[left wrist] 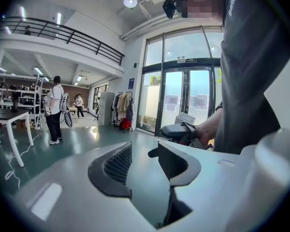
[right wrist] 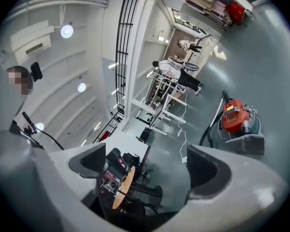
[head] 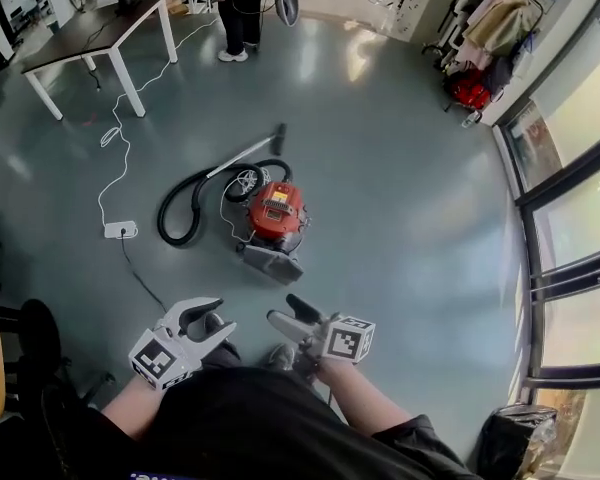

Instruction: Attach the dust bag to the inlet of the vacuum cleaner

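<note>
Ahead of both pairs of jaws, well apart from them on the floor, stands the red vacuum (head: pixel 277 211), with its hose (head: pixel 180 208) looping off toward the left gripper's side. The left gripper (head: pixel 218 313) and right gripper (head: pixel 280 308) are both spread wide with nothing between their pads. A grey piece (head: pixel 272 261) touches the vacuum's end nearest the jaws. It may be the bag or a lid swung open; from here that cannot be told, and the inlet itself is not to be seen. A bag would likely be light, soft and easily crushed, so the stiffer collar round its mouth looks the place to pinch, while the heavier vacuum should stay put. The left gripper view faces away from the vacuum, and the right gripper view shows it small, beyond one jaw.
</note>
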